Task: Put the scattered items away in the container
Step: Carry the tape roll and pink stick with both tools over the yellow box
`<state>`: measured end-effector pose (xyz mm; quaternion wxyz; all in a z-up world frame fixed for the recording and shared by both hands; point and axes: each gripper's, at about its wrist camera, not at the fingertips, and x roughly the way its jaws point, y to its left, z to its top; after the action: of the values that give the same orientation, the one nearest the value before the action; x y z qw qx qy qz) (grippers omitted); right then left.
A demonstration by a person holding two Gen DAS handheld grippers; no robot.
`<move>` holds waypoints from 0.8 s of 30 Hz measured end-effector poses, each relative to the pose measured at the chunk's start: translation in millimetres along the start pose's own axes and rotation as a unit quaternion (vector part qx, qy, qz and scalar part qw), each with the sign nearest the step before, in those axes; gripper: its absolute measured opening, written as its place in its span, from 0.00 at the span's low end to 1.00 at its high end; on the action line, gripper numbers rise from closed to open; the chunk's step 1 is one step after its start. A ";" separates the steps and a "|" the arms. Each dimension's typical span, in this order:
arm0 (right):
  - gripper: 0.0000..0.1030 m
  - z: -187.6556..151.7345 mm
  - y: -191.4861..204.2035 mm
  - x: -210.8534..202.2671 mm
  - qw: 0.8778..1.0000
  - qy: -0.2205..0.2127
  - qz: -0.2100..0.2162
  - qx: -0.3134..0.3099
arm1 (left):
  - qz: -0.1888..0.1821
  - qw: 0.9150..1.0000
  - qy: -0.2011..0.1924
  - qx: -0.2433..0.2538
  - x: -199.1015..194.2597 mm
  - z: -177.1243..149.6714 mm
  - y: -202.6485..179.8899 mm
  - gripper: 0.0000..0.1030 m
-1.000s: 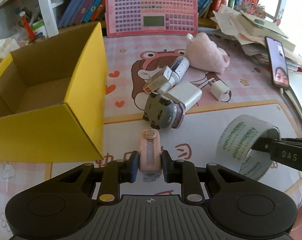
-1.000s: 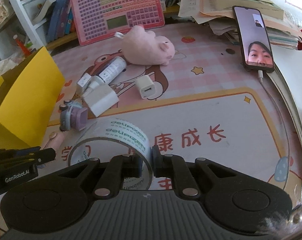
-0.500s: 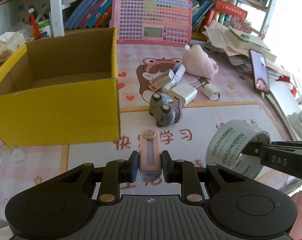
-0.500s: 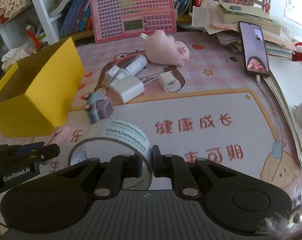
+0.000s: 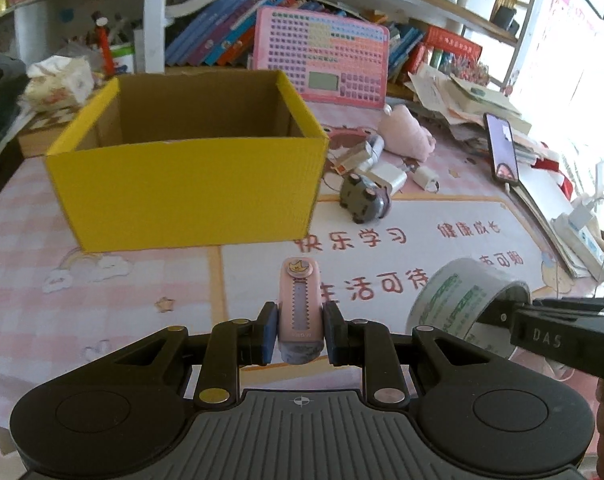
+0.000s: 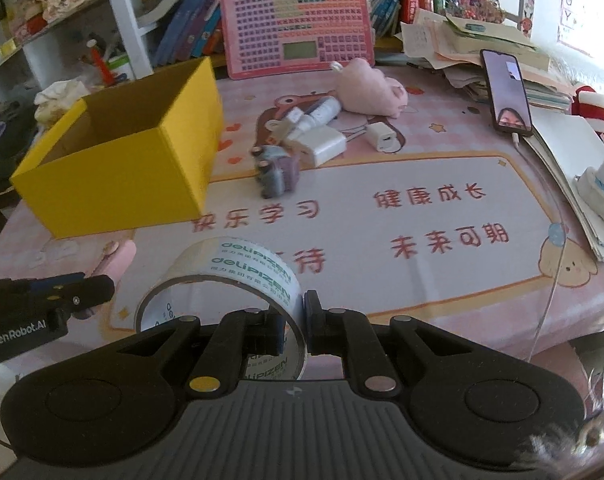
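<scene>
Item 1. Left gripper [image 5: 300, 330], clamped on a small pink oblong case with a toothed window and a gold crown badge [image 5: 300, 308], carried clear of the table.

Item 2. Right gripper [image 6: 302, 326], pinched together on the wall of a clear packing-tape roll with green lettering [image 6: 230, 276], likewise off the surface.

Item 3. Open yellow cardboard box, brown inside [image 5: 190, 184], stood near the left edge of the pink cartoon-printed desk mat [image 5: 442, 216]; nothing could be seen in the part of its interior that showed.

Item 4. Left on the mat right of the box, towards its back edge: grey-and-purple toy car [image 6: 276, 168], white square charger [image 6: 322, 144], small white plug [image 6: 382, 138], white tube [image 6: 320, 112], pink plush pig [image 6: 366, 88].

Change noted: within the last second both tools had drawn back and risen from the mat with their loads, so that the box front came square before the left one. Judged meaning: two items picked, neither yet deposited; the carry over the box rim was next, five pieces outstanding.
</scene>
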<state>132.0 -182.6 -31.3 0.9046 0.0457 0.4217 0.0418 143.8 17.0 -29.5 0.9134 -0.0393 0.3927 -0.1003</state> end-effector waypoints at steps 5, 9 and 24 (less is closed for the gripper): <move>0.09 -8.5 22.3 -7.0 1.000 -0.001 0.009 -0.003 | -0.002 1.000 -0.020 -0.002 -22.0 -6.2 21.0 0.22; 0.09 -11.5 39.5 -10.5 1.000 -0.004 0.016 -0.009 | 0.002 1.000 -0.028 -0.010 -34.7 -12.6 40.6 0.22; 0.09 -8.4 109.4 -4.3 0.993 0.012 0.075 -0.086 | 0.034 0.996 -0.058 -0.060 -68.0 -21.0 97.1 0.22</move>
<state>118.7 -74.1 -20.5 0.8945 -0.0011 0.4224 0.1465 97.7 126.6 -10.3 0.9336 -0.0862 0.3452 -0.0436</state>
